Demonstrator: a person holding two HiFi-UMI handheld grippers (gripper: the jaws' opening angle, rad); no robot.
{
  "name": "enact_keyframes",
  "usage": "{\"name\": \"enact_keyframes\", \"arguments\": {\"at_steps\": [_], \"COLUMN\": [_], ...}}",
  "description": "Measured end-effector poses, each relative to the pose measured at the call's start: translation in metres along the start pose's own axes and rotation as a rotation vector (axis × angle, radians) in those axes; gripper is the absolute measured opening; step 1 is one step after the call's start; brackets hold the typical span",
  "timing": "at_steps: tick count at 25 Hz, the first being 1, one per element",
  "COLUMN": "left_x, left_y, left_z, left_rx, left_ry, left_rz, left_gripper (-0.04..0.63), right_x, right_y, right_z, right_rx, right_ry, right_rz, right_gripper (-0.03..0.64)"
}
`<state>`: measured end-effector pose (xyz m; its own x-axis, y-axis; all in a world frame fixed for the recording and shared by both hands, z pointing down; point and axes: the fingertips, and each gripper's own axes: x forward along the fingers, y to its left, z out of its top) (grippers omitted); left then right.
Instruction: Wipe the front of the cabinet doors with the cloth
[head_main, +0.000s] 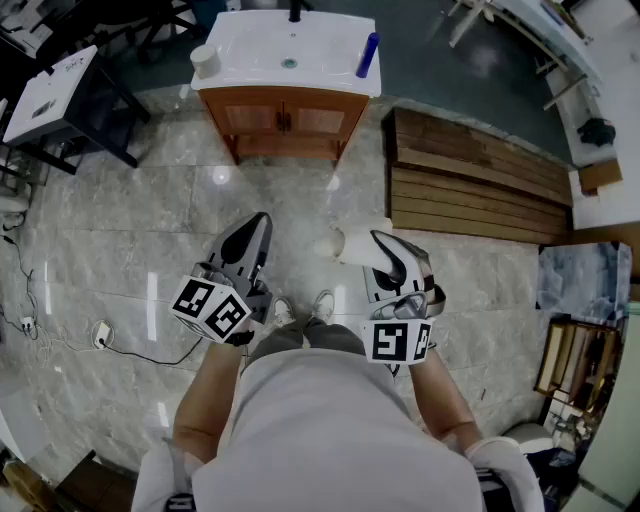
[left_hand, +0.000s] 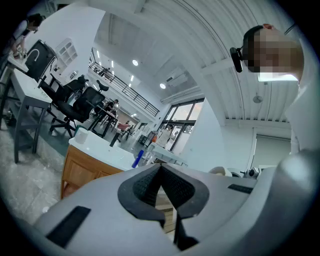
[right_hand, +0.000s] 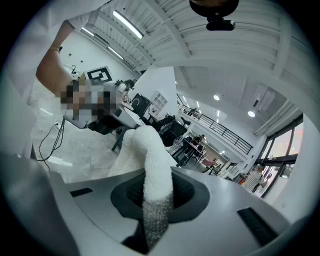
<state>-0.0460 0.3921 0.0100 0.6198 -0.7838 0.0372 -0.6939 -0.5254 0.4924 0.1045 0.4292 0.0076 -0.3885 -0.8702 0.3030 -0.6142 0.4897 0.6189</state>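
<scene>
Left tool (head_main: 262, 222): jaws together, nothing between them.
Right tool (head_main: 383, 243): jaws clamped on the white cloth (head_main: 345, 243) — the cloth sticks out past the tips, toward the left tool's side.
Cabinet doors (head_main: 285, 118): wooden, closed, under a white basin (head_main: 250, 50); well ahead of both tools, apart from the cloth.
Floor (head_main: 150, 220): grey stone tiles — below both tools.

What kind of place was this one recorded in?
Probably an open office or lab hall: a freestanding wooden vanity cabinet with white basin, black office chairs, stacked brown wooden planks.
</scene>
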Motion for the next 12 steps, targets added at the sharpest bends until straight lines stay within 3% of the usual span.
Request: {"name": "enact_keyframes", "arguments": {"at_steps": [7, 12], "left_x": [0.003, 0.009], "left_y": [0.002, 0.001], "left_z": [0.000, -0.011], "left_rx": [0.014, 0.010], "left_ry": [0.012, 0.026], "left_rz": [0.012, 0.050], "left_gripper": [0.016, 0.017], "right_x": [0.010, 0.014], "right_y": [0.002, 0.008], "right_z": [0.003, -0.016], "right_rx": [-0.010, 0.048], "right_ry": [-0.018, -0.028], "right_rz": [0.015, 0.064], "right_gripper": [0.071, 0.072]}}
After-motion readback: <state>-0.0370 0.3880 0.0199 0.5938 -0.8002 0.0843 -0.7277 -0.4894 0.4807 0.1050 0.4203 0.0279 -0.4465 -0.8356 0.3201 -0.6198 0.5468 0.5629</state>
